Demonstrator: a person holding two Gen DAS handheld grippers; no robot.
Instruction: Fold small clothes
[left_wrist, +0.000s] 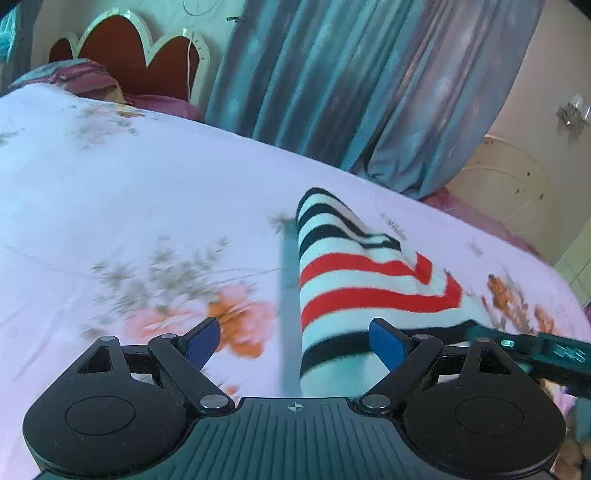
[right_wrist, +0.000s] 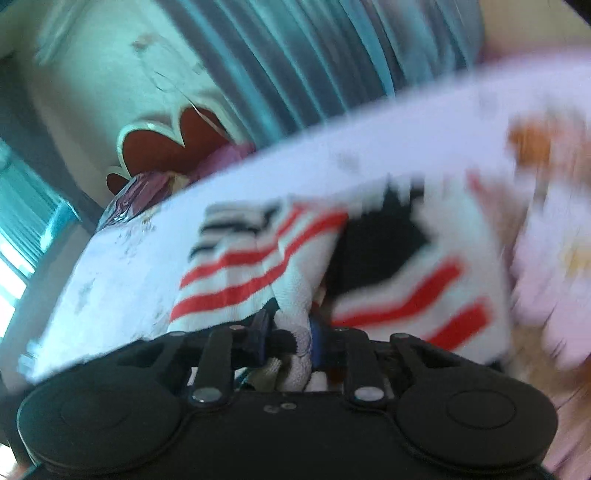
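A small knitted garment (left_wrist: 343, 291) with white, red and black stripes lies folded on the floral bedsheet (left_wrist: 110, 192). My left gripper (left_wrist: 295, 339) stands open just above the sheet. The garment's near end lies between its blue fingertips (left_wrist: 388, 338), and neither pad presses on it. My right gripper (left_wrist: 476, 330) reaches in from the right onto the garment's black-striped edge. In the right wrist view, the right gripper (right_wrist: 290, 332) is shut on a bunched fold of the striped garment (right_wrist: 258, 269), which is lifted and blurred in front of it.
The bed's far edge meets a blue-grey curtain (left_wrist: 332, 74). A red scalloped headboard (left_wrist: 147, 55) and a purple pillow (left_wrist: 85, 77) stand at the back left. A pale cabinet (left_wrist: 517, 192) is at the right, beyond the bed.
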